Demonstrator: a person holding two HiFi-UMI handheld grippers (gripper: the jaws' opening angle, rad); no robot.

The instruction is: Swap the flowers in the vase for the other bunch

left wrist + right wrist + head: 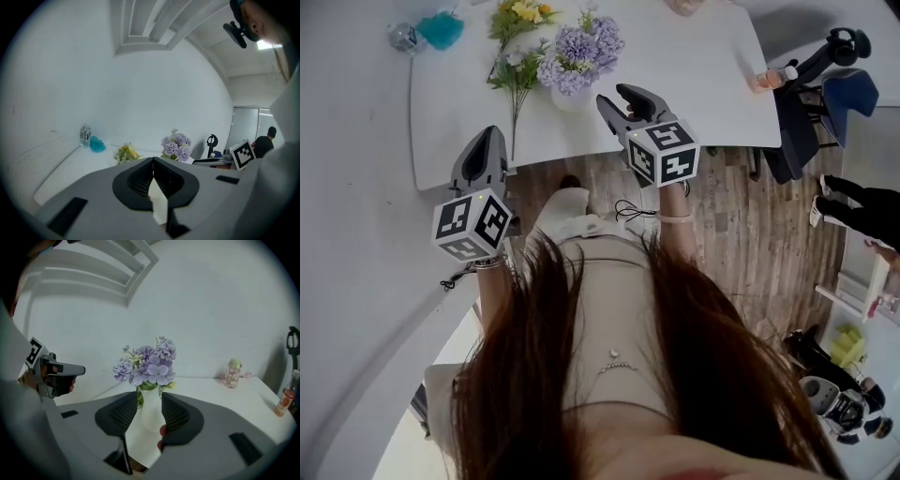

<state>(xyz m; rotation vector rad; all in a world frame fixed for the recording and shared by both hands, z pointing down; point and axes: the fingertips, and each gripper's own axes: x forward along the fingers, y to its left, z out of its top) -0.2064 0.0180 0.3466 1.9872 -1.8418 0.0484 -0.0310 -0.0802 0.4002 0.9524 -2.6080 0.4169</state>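
A white vase (570, 97) with purple flowers (578, 52) stands near the front edge of the white table (703, 84). To its left lies a yellow and green bunch (520, 23), its stems pointing toward the table edge. My right gripper (621, 96) hovers just right of the vase, open. In the right gripper view the vase (151, 409) and its purple flowers (149, 364) show between the parted jaws, farther off, untouched. My left gripper (487, 133) is shut and empty, at the table's front edge below the yellow bunch (125, 153). It also shows in the left gripper view (153, 161).
A water bottle (403, 36) and a teal object (441, 30) sit at the table's far left corner. A pink bottle (773, 77) stands at the right edge, beside a dark chair (825, 103). Wooden floor lies below the table.
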